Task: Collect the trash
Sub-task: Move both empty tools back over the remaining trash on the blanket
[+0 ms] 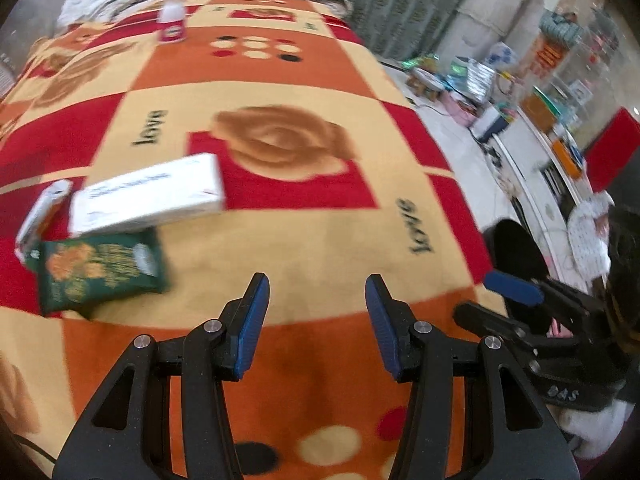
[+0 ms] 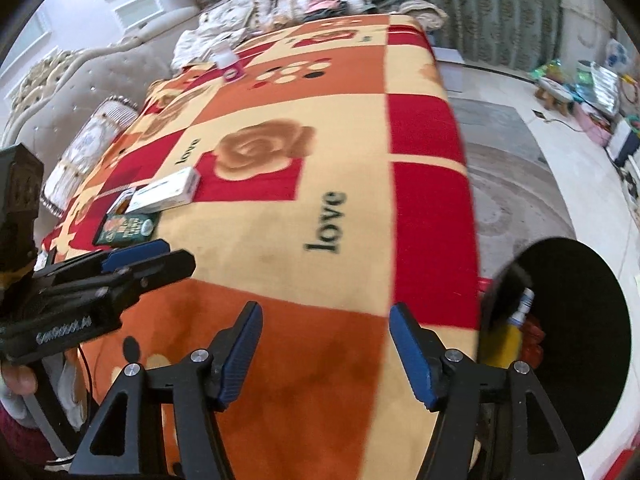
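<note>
Both sets of fingers stand apart and hold nothing: left gripper (image 1: 317, 294) and right gripper (image 2: 326, 322) over the patterned blanket (image 2: 280, 280). At ten o'clock of the left fingers lie a green packet (image 1: 100, 272), a white box (image 1: 148, 196) and a white wrapper (image 1: 40, 216); a small bottle (image 1: 172, 16) stands at eleven, far off; the black bin (image 2: 576, 312) sits at three o'clock of the right fingers.

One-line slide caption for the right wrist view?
Open right claw above patterned blanket, black bin beside bed, green packet and white box ahead.

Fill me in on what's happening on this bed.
A person holds a tool in each hand over a patterned blanket, clearing trash. Both the left tool and right tool are open and empty. A green snack packet, white box and small bottle remain. A black bin beside the bed already holds trash.
</note>
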The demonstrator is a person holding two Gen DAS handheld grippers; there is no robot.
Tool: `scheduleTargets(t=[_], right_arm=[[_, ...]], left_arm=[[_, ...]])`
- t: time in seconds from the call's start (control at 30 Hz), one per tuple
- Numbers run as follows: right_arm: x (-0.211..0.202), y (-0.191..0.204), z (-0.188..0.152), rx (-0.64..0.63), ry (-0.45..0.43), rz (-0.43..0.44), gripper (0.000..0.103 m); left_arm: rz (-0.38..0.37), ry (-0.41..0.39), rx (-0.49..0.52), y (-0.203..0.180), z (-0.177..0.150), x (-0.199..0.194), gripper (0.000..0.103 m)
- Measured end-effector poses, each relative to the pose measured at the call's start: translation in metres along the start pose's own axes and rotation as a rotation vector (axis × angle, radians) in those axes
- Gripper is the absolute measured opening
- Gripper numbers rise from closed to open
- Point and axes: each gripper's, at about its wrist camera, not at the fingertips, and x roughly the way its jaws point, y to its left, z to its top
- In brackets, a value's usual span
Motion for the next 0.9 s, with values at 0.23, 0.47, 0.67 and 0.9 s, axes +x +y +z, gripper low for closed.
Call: scheduleTargets(t=[0.23, 0.47, 0.67, 0.9], right_arm=[[0.013, 0.031, 0.009, -0.044, 0.015, 0.041, 0.065], [0.032, 0.059, 0.017, -0.082, 0.040, 0.074, 0.066], [0.036, 0.070, 0.022, -0.099, 0.045, 0.080, 0.067], [0.033, 0.059, 0.027, -0.058, 0.039, 0.059, 0.068]], left_arm=[[0.061, -0.055, -0.076, 0.060, 0.009, -0.031, 0.048], [0.156, -0.095, -0.205, 0.139, 0.020, -0.048, 0.048], [0.120, -0.025, -0.203, 0.148, 0.013, -0.032, 0.047], [-0.082, 0.075, -0.031, 0.078, -0.023, -0.018, 0.047]])
